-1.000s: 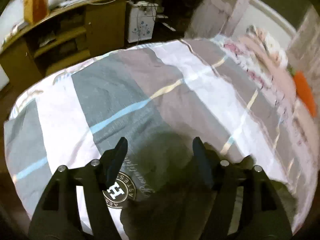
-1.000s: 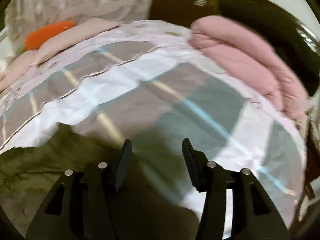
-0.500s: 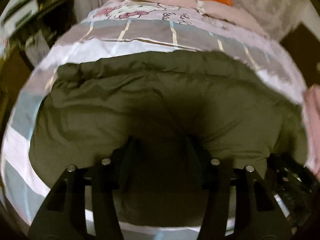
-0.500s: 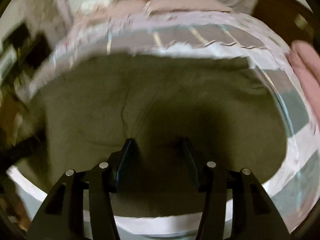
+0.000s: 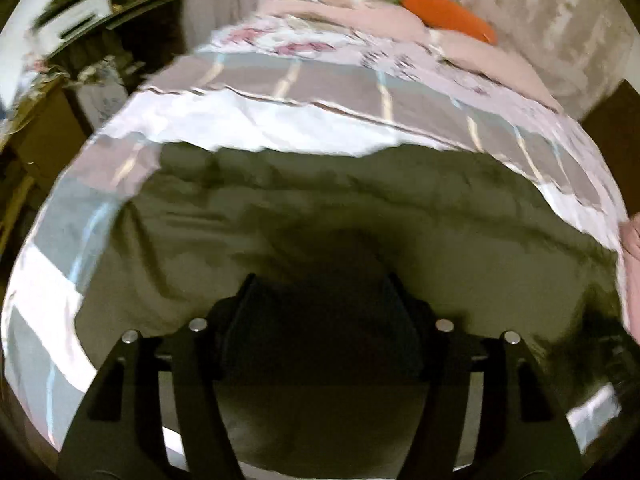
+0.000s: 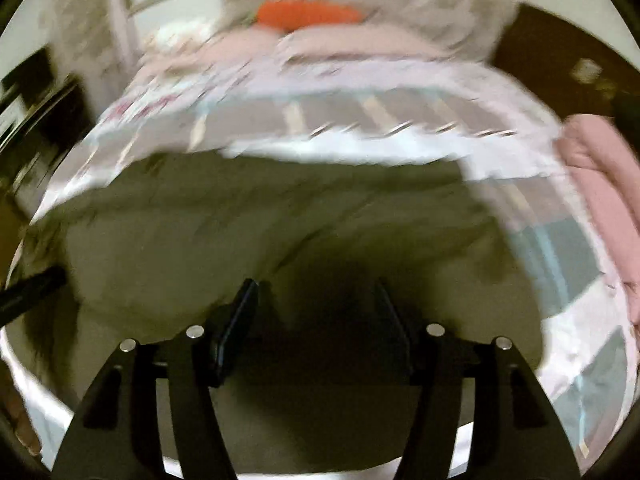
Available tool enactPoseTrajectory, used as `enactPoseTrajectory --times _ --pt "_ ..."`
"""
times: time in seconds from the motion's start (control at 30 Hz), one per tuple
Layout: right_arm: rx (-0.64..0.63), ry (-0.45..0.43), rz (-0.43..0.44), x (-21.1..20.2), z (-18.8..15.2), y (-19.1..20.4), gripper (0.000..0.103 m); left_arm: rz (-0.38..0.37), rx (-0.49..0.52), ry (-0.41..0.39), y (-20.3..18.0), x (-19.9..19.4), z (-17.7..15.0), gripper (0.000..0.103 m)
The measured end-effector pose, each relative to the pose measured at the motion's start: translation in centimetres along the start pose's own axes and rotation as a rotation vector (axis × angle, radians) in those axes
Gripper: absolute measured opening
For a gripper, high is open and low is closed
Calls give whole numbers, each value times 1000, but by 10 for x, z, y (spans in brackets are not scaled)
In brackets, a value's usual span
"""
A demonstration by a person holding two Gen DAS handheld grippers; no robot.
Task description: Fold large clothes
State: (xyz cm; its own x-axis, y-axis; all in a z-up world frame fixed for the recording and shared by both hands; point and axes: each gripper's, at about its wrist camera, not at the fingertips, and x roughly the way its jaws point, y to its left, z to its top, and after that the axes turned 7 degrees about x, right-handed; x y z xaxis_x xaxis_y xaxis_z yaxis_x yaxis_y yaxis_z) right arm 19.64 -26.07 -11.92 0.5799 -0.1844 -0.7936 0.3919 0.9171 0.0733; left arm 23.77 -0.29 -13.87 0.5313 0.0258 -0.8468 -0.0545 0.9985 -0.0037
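Note:
A large olive-green garment lies spread across the near part of the bed; it also fills the lower half of the right wrist view. My left gripper is open, its two fingers wide apart just above the garment's near part. My right gripper is open too, fingers apart over the same cloth. Neither holds anything. The other gripper shows as a dark shape at the right edge of the left wrist view. Both views are motion-blurred.
The bed has a plaid sheet of grey, white and pale blue. An orange carrot-shaped plush and pink bedding lie at the head. A folded pink blanket lies on the right. A wooden desk stands left.
Both grippers have swung from looking outward over bare sheet to facing the head of the bed over the green garment. Both stay open. In the last half second both views pulled back slightly.

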Motion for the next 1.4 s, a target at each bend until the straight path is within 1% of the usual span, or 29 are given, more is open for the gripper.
enactPoseTrajectory --times 0.03,0.1,0.13,0.17,0.2,0.23,0.27,0.33,0.37,0.4,0.43,0.47,0.5,0.53,0.57,0.6,0.63,0.67,0.7,0.73,0.77,0.8,0.87,0.93,1.0,1.07,1.17,1.3,1.4 --pt "36 22 -19 8 2 -10 61 -9 -14 35 4 8 0 64" --pt "65 85 -36 31 -1 -24 61 -27 -35 92 11 26 -3 67" --pt "48 123 -31 47 -7 -26 62 -33 -39 101 14 32 -3 69" --pt "12 125 -21 56 -13 -23 63 -35 -33 104 14 36 -2 71" --pt "-42 101 -22 59 -17 -19 64 -32 -17 105 12 38 0 71" --pt "-114 70 -43 57 -20 -12 64 -30 -16 104 12 37 1 71" --pt "-158 60 -68 53 -20 -6 64 -34 -29 110 15 35 2 71" --pt "-139 40 -70 40 -13 -7 64 -22 -58 100 20 27 2 71" --pt "-108 13 -59 27 -14 -8 64 -12 -71 89 24 18 1 69" --pt "-71 -34 -61 7 -13 -10 64 6 -67 74 27 8 -2 68" --pt "-62 -64 -63 -6 -12 -10 64 28 -54 41 28 -6 -4 68" --pt "-53 -97 -51 -26 -17 -10 67 40 -41 11 28 -18 -6 69" --pt "-42 -124 -24 -44 -19 -6 75 49 -28 -22 29 -32 -7 70" --pt "-24 -154 15 -66 -20 -1 80 51 -17 -61 27 -52 -10 77" --pt "-7 -180 65 -88 -22 4 87 43 -11 -85 26 -66 -14 89" --pt "-2 -207 119 -108 -26 8 90 25 5 -125 24 -85 -20 94" --pt "-4 -230 146 -125 -33 8 92 14 22 -158 22 -99 -24 97" --pt "-16 -263 166 -144 -42 10 95 12 50 -211 18 -120 -32 98" --pt "-28 -298 171 -161 -52 12 97 18 80 -263 15 -140 -39 99" --pt "-35 -321 173 -168 -56 14 99 22 97 -296 13 -153 -43 101" --pt "-38 -354 173 -180 -65 12 102 22 117 -348 12 -172 -51 101" --pt "-41 -381 168 -188 -73 11 102 17 123 -386 12 -187 -58 101" --pt "-48 -402 140 -198 -85 12 102 -12 123 -435 12 -209 -70 101" --pt "-46 -398 116 -204 -95 10 102 -42 125 -471 10 -227 -82 101" --pt "-27 -396 127 -208 -104 3 102 -33 131 -477 5 -239 -90 101" --pt "-14 -387 105 -210 -111 -1 102 -26 128 -481 4 -246 -95 101" --pt "-67 -394 106 -211 -119 5 102 -60 122 -443 2 -250 -105 101" --pt "-106 -425 59 -212 -126 12 102 -97 116 -407 0 -248 -119 101" --pt "-113 -415 60 -212 -128 14 102 -81 140 -397 -5 -245 -123 101"
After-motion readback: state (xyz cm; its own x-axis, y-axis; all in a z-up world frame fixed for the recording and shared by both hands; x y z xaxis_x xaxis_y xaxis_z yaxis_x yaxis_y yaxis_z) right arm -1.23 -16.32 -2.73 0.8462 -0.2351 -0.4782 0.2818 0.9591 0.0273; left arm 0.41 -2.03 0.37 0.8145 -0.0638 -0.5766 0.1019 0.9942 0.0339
